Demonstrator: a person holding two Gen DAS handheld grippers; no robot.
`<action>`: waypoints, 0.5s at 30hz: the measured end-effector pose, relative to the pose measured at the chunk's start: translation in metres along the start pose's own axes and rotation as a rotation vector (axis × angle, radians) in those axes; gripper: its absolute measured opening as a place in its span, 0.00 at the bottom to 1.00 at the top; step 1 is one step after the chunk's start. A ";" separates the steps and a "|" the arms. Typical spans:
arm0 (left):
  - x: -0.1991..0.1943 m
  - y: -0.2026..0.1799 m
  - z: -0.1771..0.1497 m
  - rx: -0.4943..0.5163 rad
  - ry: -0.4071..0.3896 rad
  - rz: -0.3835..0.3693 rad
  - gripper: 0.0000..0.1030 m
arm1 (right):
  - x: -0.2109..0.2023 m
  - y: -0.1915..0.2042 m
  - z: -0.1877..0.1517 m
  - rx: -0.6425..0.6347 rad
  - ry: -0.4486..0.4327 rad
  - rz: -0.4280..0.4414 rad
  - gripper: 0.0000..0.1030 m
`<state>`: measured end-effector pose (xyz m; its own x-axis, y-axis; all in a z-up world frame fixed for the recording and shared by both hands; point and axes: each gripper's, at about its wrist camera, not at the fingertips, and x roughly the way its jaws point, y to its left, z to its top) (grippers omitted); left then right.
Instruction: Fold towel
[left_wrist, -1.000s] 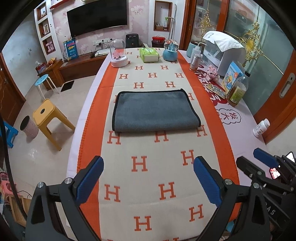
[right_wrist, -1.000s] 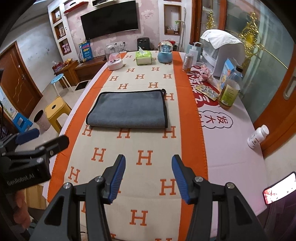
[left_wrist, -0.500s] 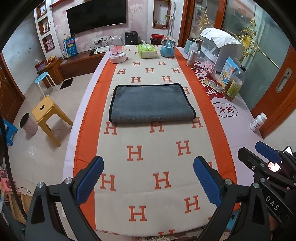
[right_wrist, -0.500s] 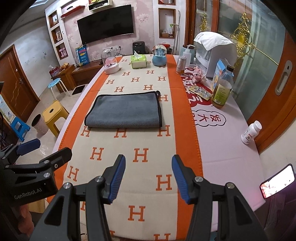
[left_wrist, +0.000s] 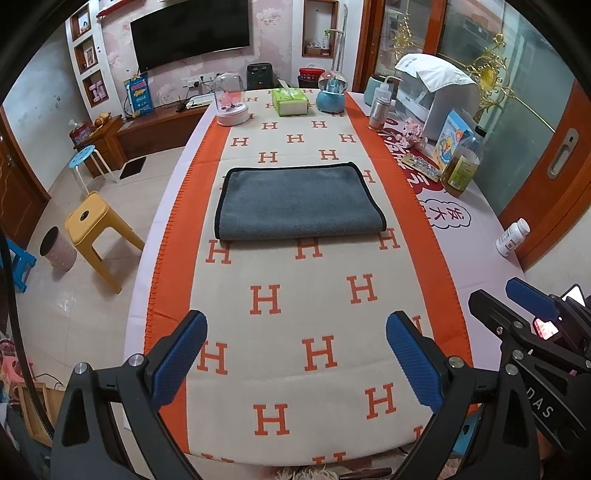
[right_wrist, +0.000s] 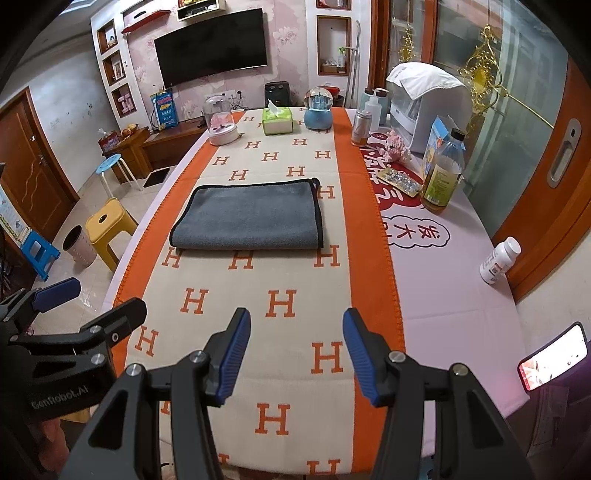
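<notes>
Both views are evenly, softly lit, indoor daylight by the look of it, brightest on the right where the frosted glass panels (left_wrist: 476, 55) glow pale green. Shadows are faint: only a thin dark line under the near edge of the towel (left_wrist: 299, 203). There's a glossy sheen on the floor tiles (left_wrist: 74, 295) in the left wrist view, and the phone screen (right_wrist: 554, 356) blows out pink-white in the right wrist view. Heavy fisheye bending throughout: the table edge (right_wrist: 498, 258) bows, the door (right_wrist: 33, 166) curves, and black vignette fills the corners. Focus is crisp at centre, softening slightly toward the rim.
</notes>
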<state>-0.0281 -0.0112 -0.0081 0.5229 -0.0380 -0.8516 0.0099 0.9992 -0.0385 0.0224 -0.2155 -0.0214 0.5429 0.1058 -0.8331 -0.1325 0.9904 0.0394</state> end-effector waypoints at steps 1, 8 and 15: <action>-0.001 0.000 -0.001 0.002 -0.001 0.000 0.94 | 0.000 0.000 0.001 0.002 0.001 -0.001 0.51; -0.002 -0.003 0.002 0.005 -0.003 0.000 0.94 | 0.003 -0.002 0.001 0.004 0.008 -0.002 0.51; -0.001 -0.004 0.003 0.005 -0.001 0.002 0.94 | 0.004 -0.003 0.002 0.000 0.011 0.001 0.51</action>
<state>-0.0256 -0.0152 -0.0056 0.5239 -0.0363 -0.8510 0.0133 0.9993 -0.0344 0.0267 -0.2175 -0.0240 0.5333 0.1059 -0.8393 -0.1333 0.9903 0.0402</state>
